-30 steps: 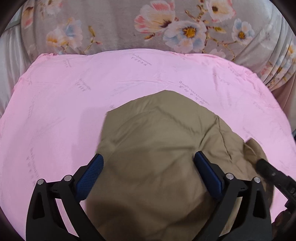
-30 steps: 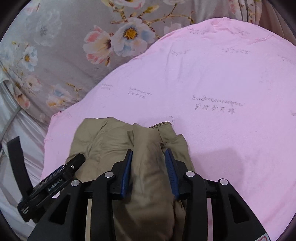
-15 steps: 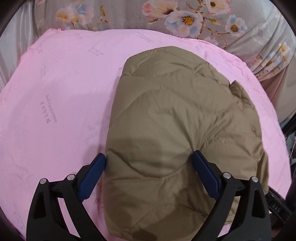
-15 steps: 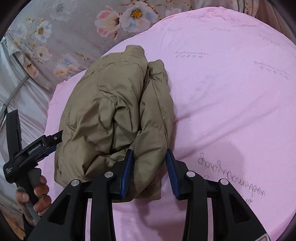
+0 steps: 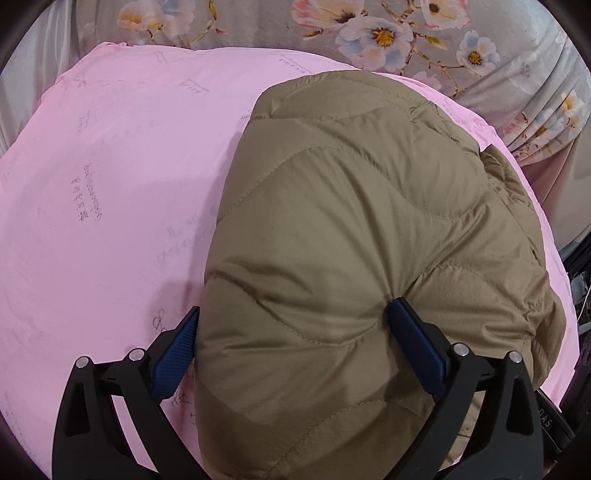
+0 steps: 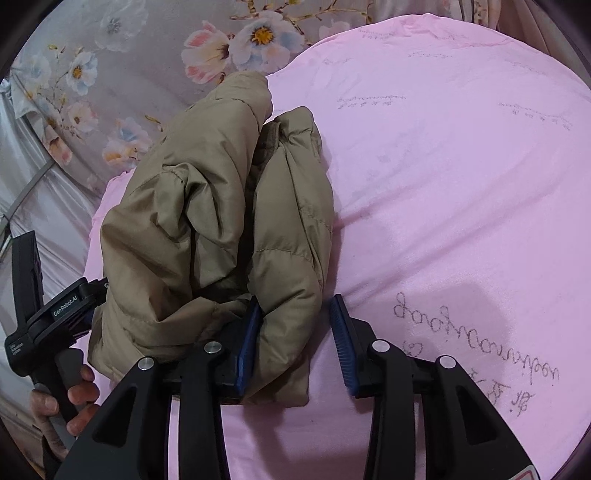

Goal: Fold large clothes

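Observation:
A khaki quilted puffer jacket (image 5: 351,229) lies bunched and folded on a pink sheet (image 5: 110,184). My left gripper (image 5: 291,332) is wide open, its jaws on either side of the jacket's near edge, pressing into the padding. In the right wrist view the jacket (image 6: 207,221) lies at the left of the pink sheet (image 6: 461,184). My right gripper (image 6: 295,325) is open, with a fold of the jacket lying loosely between its jaws. The left gripper's body (image 6: 55,314) and the hand holding it show at the far left.
A grey floral bedspread (image 5: 388,33) lies beyond the pink sheet, also seen in the right wrist view (image 6: 129,74). The sheet's right edge (image 5: 554,266) drops off close to the jacket. Printed writing marks the sheet (image 6: 480,339).
My right gripper has opened and let go of the jacket fold it held. Both grippers pulled back towards the jacket's near edge, so more of the jacket shows.

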`<action>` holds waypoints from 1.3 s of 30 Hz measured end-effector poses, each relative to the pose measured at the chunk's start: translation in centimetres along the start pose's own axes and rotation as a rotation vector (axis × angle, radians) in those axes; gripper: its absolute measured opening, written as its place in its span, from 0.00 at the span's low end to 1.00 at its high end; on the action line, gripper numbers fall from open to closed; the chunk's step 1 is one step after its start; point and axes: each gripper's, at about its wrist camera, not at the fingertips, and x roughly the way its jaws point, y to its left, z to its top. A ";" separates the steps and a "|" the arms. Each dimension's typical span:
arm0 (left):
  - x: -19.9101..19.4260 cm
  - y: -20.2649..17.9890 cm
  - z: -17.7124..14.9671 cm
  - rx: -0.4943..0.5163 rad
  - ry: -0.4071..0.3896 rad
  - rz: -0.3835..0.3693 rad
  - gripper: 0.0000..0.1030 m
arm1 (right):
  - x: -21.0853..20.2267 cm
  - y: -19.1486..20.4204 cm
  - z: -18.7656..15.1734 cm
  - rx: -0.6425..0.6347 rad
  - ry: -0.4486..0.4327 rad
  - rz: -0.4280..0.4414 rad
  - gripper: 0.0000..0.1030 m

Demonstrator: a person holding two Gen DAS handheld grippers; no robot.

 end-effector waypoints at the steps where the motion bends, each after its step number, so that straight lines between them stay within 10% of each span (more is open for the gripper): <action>1: 0.0 0.1 0.0 -0.004 0.003 -0.006 0.95 | 0.0 -0.2 0.1 0.015 0.009 0.025 0.38; 9: 0.1 0.5 0.0 -0.009 0.011 -0.022 0.96 | -2.1 -1.2 0.4 0.128 -0.024 0.075 0.36; 13: 0.0 0.3 0.1 0.005 0.012 -0.017 0.96 | -6.5 2.0 0.1 -0.012 -0.161 0.027 0.37; 20: -0.2 0.1 0.0 0.006 0.007 -0.001 0.96 | -5.2 6.7 0.8 -0.235 -0.086 -0.015 0.37; 24: -0.6 -0.1 0.1 0.024 0.013 0.015 0.96 | -4.5 5.4 1.7 -0.158 -0.051 0.035 0.03; 27: -0.8 0.0 0.1 0.034 0.014 0.019 0.96 | -7.1 5.1 2.1 -0.155 -0.142 -0.022 0.02; 35: -0.5 -0.4 0.0 0.035 0.014 0.024 0.96 | -5.3 3.1 1.3 -0.128 -0.059 -0.062 0.02; 39: -0.5 -0.2 0.0 0.028 0.018 0.020 0.96 | -9.1 5.2 1.8 -0.179 -0.189 0.003 0.16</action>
